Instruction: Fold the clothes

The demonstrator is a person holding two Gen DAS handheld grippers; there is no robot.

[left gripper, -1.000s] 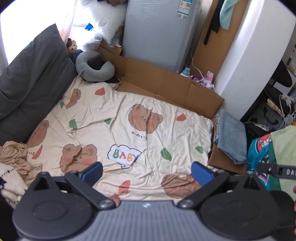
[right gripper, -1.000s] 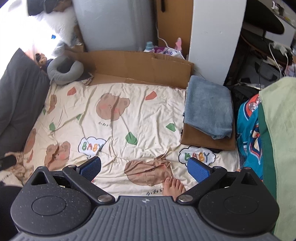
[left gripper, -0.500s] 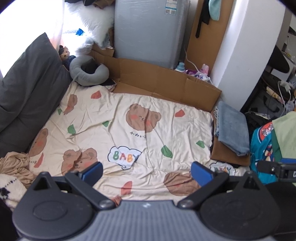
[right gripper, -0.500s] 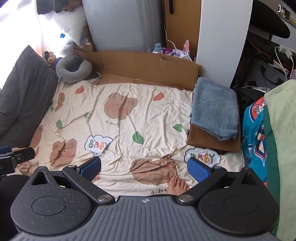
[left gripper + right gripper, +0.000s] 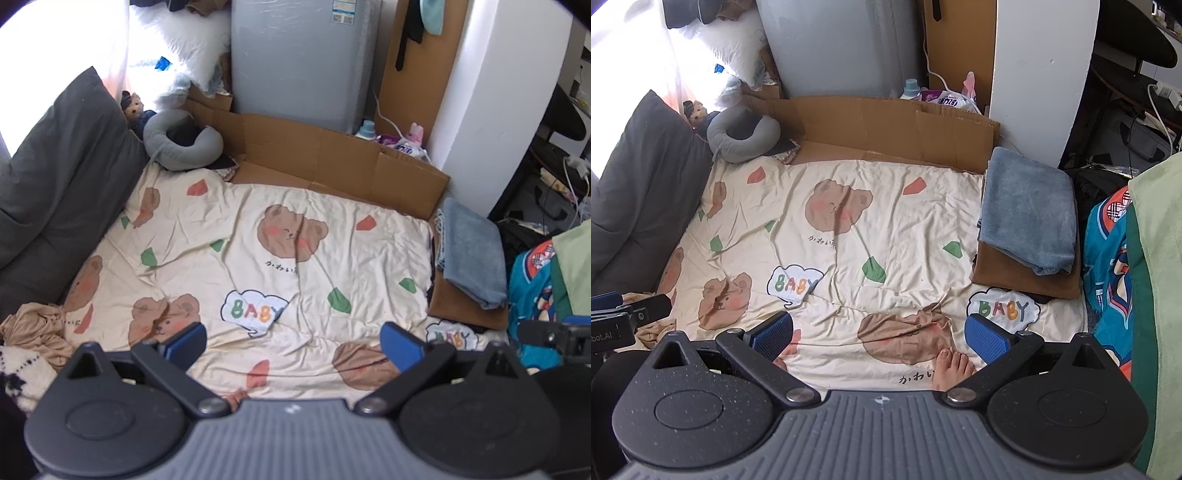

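Left gripper (image 5: 293, 341) and right gripper (image 5: 879, 332) spread, empty

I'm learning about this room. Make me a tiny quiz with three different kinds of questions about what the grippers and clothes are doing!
1. True or false: the left gripper is holding a shirt.
2. What lies directly on top of the folded brown cloth?
A) neck pillow
B) folded blue-grey towel
C) teddy bear
3. Fill in: the crumpled tan garment lies at the ____ edge of the bear-print sheet, seen from the left gripper.

Key
1. False: both it and the right gripper are open and empty above the sheet.
2. B, the folded blue-grey towel.
3. Left.
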